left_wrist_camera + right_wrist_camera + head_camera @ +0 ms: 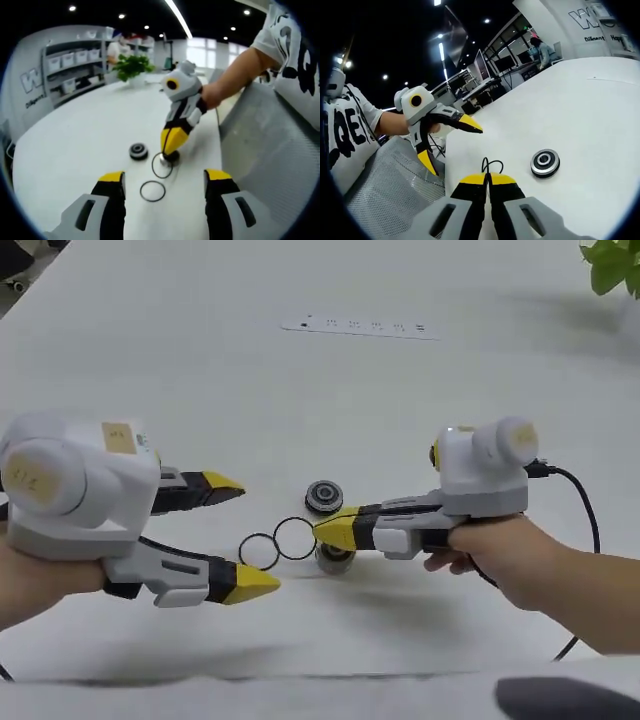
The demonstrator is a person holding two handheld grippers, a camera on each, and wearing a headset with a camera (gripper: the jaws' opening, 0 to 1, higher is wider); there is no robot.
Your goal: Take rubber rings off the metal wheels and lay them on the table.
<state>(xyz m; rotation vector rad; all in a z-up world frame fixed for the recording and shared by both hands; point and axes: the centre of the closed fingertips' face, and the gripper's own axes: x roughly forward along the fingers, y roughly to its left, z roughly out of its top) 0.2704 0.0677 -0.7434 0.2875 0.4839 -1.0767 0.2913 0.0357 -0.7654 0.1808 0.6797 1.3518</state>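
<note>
bright overhead ceiling lights | soft shadows | sharp | fisheye-warped edges

The right gripper (488, 178) has its 2 yellow-tipped jaws pressed together on a thin black rubber ring (492, 165), which stands up as a small loop above the tips. To the right, 1 metal wheel (545, 163) lies flat on the white table (580, 110), apart from the ring. At the left, the left gripper (457, 151) hangs with its jaws spread wide.
</note>
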